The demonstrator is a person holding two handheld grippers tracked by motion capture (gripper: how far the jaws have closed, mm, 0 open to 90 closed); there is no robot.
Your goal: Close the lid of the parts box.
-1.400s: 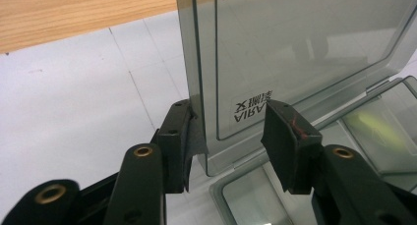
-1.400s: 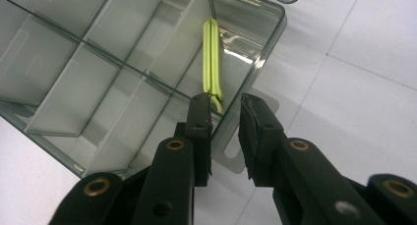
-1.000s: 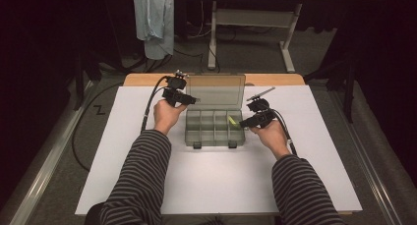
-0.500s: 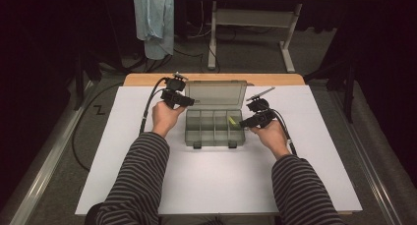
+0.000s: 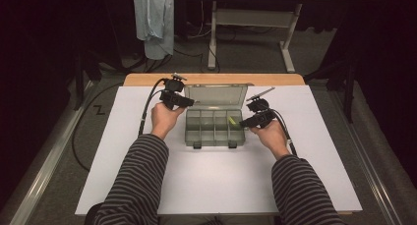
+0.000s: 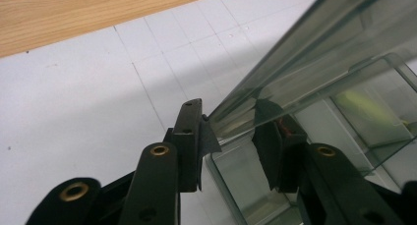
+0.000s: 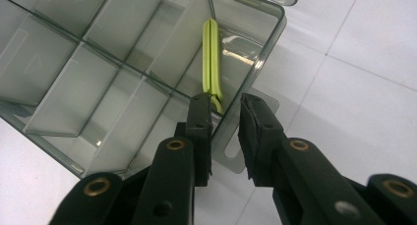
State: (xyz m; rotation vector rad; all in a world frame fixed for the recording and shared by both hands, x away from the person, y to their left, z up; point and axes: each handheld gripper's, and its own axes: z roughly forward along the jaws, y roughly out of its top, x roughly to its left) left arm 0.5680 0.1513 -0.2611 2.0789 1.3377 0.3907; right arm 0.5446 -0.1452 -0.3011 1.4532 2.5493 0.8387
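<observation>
— Sitting where, the clear compartment box (image 5: pixel 214 127)?

— Resting mid-table on the white sheet (image 5: pixel 216 181), lid (image 5: pixel 215 95) standing open along the far side, two latches facing the near edge.

— And the left gripper (image 6: pixel 236 136)?

— Working at the lid's left end. Straddling the lid's edge (image 6: pixel 305 68) in the left gripper view, one jaw outside, the other seen through the clear plastic. Having just been closing in on that edge; impossible to tell whether the pads are actually pressing it yet.

— The right gripper (image 7: pixel 226 112)?

— Poised at the box's right end, jaws slightly apart over the side wall and the tab below it, gripping nothing.

— Anything lying inside?

— Lying in the far right compartment, a slim yellow-green piece (image 7: pixel 212 58), its near end just beside the right gripper's left jaw. Touching or not, hard to say.

— Beyond the table?

— Hanging behind it, a pale blue cloth (image 5: pixel 155 18), beside a white table frame (image 5: pixel 251 23).
</observation>
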